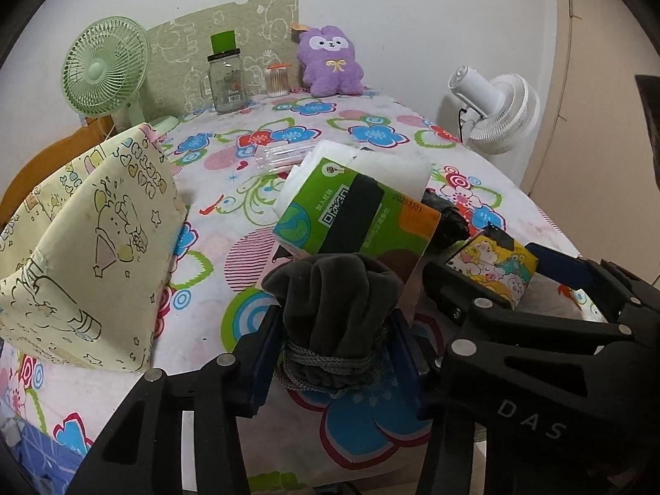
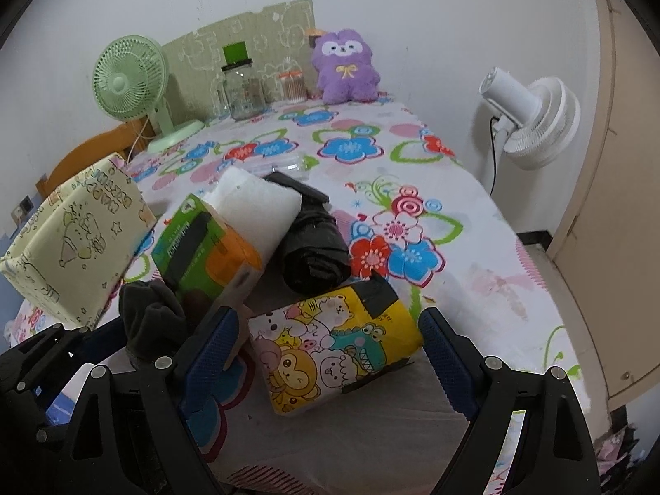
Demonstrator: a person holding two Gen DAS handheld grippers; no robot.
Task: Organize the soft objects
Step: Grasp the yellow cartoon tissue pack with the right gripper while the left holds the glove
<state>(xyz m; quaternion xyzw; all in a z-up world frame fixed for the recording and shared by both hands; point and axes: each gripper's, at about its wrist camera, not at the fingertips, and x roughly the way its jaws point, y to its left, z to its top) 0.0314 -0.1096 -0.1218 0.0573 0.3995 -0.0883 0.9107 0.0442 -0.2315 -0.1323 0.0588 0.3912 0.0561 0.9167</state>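
Note:
A dark grey cloth pouch (image 1: 330, 301), tied with a cord at its neck, sits between the blue pads of my left gripper (image 1: 334, 313), which press on it from both sides. The same pouch (image 2: 152, 317) shows at lower left in the right wrist view. My right gripper (image 2: 328, 317) stands open, straddling a yellow cartoon tissue pack (image 2: 330, 346) without squeezing it. Behind lie a green tissue pack (image 1: 346, 214), a white foam block (image 2: 260, 202) and a black rolled bag (image 2: 313, 247). A pale yellow fabric box (image 1: 90, 239) stands at the left.
A purple plush (image 1: 330, 62), a glass jar (image 1: 227, 82) and a green fan (image 1: 103, 70) line the far edge of the flowered tablecloth (image 1: 371, 132). A white fan (image 1: 499, 111) stands off the right edge. A clear plastic tube (image 1: 280, 154) lies mid-table.

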